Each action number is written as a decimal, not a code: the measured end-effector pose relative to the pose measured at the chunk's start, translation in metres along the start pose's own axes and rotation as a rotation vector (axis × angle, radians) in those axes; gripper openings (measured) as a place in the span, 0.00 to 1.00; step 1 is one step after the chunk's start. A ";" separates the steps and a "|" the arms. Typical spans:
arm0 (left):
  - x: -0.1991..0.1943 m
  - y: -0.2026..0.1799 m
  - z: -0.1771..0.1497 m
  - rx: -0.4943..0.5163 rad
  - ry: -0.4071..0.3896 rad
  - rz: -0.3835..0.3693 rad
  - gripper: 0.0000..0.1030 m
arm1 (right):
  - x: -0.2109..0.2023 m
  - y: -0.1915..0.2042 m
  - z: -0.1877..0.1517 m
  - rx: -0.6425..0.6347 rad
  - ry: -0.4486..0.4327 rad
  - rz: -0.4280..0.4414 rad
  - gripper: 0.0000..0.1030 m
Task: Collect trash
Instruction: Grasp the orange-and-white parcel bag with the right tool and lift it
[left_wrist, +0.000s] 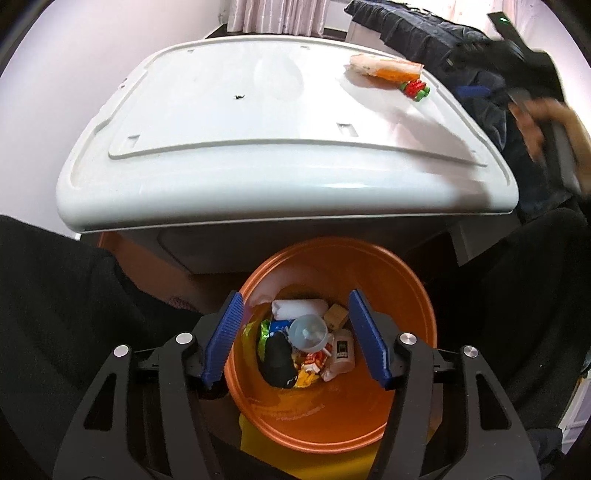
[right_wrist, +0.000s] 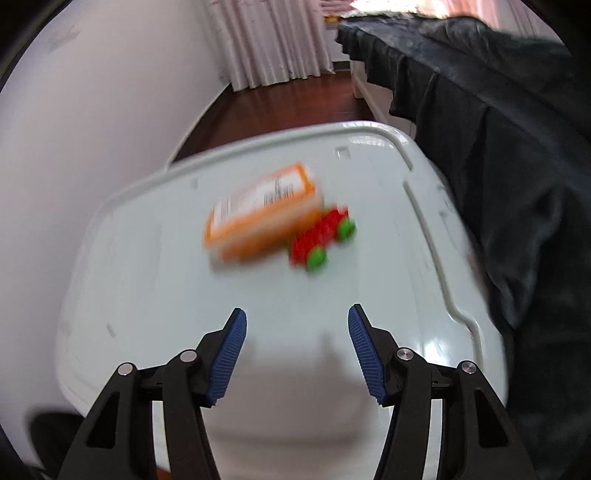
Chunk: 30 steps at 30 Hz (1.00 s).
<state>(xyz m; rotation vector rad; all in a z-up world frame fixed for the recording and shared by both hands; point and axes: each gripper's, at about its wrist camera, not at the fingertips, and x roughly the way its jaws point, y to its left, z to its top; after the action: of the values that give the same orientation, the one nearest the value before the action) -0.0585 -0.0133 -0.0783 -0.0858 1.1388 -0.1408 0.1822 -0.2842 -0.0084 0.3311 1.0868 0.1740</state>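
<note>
Left claw (left_wrist: 295, 332) over bin (left_wrist: 406, 280), right claw (right_wrist: 295, 347) over lid (right_wrist: 147, 295)

You're in a home room: pale curtains (right_wrist: 273, 40) hang at the top of the frame over a dark wood floor (right_wrist: 280, 107), with dark clothing (right_wrist: 498, 147) draped at upper right.

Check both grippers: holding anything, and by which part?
Nothing held. Left gripper is open above the bin; right gripper is open over the lid, short of the box and toy.
</note>
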 end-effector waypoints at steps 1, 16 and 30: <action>0.000 0.001 0.001 -0.004 -0.003 -0.007 0.57 | 0.005 -0.002 0.011 0.029 0.013 0.037 0.56; 0.007 0.023 0.002 -0.087 0.012 -0.088 0.57 | 0.110 -0.008 0.037 0.625 0.074 0.230 0.63; -0.001 0.028 0.004 -0.104 -0.003 -0.108 0.57 | 0.078 0.009 0.039 0.510 -0.006 0.312 0.08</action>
<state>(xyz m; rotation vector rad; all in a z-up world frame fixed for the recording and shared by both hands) -0.0529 0.0148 -0.0796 -0.2397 1.1390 -0.1778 0.2530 -0.2599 -0.0542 0.9604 1.0602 0.1700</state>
